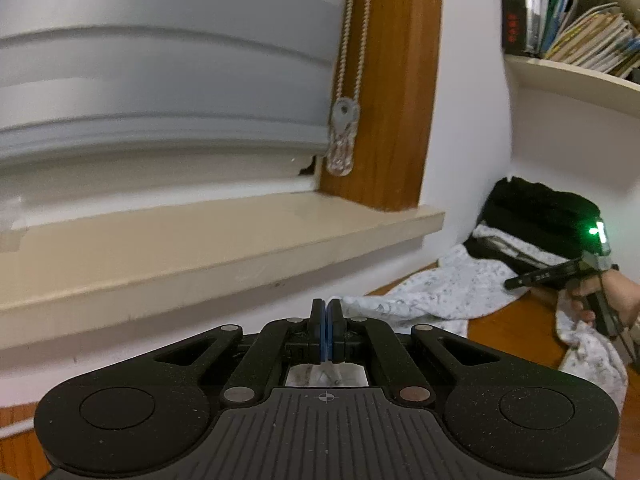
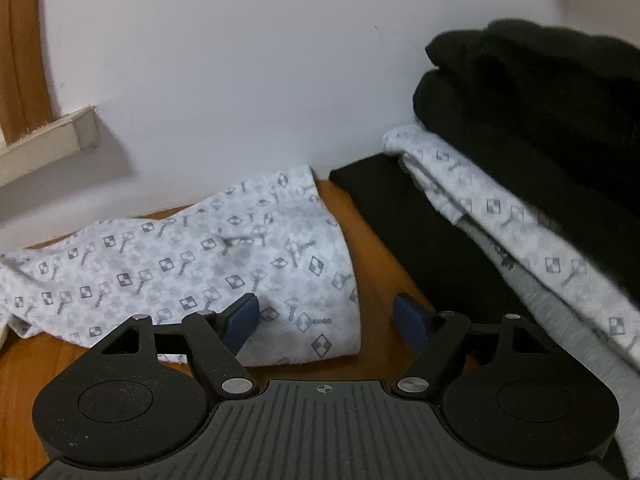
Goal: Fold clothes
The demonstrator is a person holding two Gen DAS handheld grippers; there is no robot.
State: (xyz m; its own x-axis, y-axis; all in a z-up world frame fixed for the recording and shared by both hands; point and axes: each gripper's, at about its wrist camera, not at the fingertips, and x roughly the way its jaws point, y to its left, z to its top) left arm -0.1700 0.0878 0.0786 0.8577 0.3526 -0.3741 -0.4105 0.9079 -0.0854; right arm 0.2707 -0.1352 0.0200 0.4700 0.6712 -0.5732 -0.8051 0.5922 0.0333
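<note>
A white garment with a grey checker-and-key print [image 2: 192,256] lies crumpled on the wooden table [image 2: 376,248]. My right gripper [image 2: 326,316] hovers open over its right hem, one blue pad [image 2: 244,318] above the cloth and nothing between the fingers. My left gripper [image 1: 326,308] is raised and shut, its blue pads pressed together. The same printed garment [image 1: 432,296] trails from behind them to the right, and a bit of cloth shows under the jaws. In the left wrist view a hand [image 1: 616,292] holds the other gripper over the garment.
Folded clothes are stacked at the right against the wall, black items [image 2: 540,120] on top of printed and grey ones. A beige window sill [image 1: 200,248], a wooden frame [image 1: 392,100], a blind cord [image 1: 344,120] and a bookshelf [image 1: 580,20] lie beyond.
</note>
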